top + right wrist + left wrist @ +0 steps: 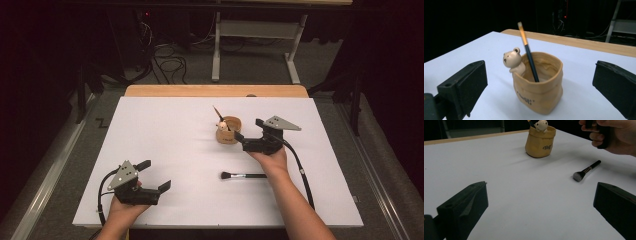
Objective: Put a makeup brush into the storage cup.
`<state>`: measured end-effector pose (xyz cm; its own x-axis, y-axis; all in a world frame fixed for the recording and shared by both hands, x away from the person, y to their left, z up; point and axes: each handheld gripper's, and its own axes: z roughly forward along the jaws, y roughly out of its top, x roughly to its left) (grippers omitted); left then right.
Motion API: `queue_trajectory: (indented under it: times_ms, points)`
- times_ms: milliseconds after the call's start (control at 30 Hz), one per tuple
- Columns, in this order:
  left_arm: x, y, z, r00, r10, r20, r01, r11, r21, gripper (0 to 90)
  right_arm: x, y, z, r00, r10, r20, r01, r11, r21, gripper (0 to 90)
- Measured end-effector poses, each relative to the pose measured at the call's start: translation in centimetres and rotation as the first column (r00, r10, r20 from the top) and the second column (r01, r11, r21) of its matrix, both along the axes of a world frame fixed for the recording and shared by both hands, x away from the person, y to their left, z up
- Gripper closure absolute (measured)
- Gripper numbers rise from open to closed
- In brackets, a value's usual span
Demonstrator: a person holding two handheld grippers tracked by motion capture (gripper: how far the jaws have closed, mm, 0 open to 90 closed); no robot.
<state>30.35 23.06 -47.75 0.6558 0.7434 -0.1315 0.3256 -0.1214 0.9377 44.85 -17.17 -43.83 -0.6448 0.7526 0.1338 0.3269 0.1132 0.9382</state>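
Seen from the high view, a tan bag-shaped holder (pixel 228 131) stands on the white table (pixel 165 135), with a pencil-like brush (pixel 218 113) leaning inside it. The right gripper (pixel 246 131) is held just right of the holder, its jaws spread wide and empty, a placing that suggests the slim brush has been let go into the pot. A second brush, a makeup brush (pixel 242 175), lies flat in front of the holder, apparently the next piece to be gathered. The left gripper (pixel 154 175) is kept well left of the holder, near the table's front edge, jaws wide with nothing between them.

In the left gripper view, the holder (pixel 539 142) is seen far ahead, the makeup brush (pixel 586 171) to its right with bristles toward the camera, and the right hand (pixel 614 136) beyond it.

In the right gripper view, the holder (pixel 541 83) stands between the parted jaws, untouched; a small bear figure (pixel 512 60) is perched on its rim, and the brush (pixel 528 51) is propped against the inner wall.
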Motion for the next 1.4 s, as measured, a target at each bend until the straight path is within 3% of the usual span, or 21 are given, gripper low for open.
queue_trajectory:
  times_ms: [667,1167,1400]
  points:
    - [0.2,0.2,-0.1,0.9998,0.019,0.001,-0.019,0.9998,0.004,0.0,-5.5,-4.7,-0.7,0.9998,-0.012,0.016,0.012,0.9999,-0.001,0.3]
    - [0.1,0.4,-0.1,0.9995,0.03,-0.002,-0.03,0.9995,-0.007,0.0,-8.9,-8.4,-2.0,0.9989,-0.047,0.006,0.047,0.9973,-0.056,0.3]
    - [0.1,0.3,-0.2,0.9995,0.033,-0.001,-0.033,0.9995,-0.005,0.0,-10.9,-9.7,-2.4,0.9978,-0.054,0.039,0.057,0.9954,-0.077,0.3]
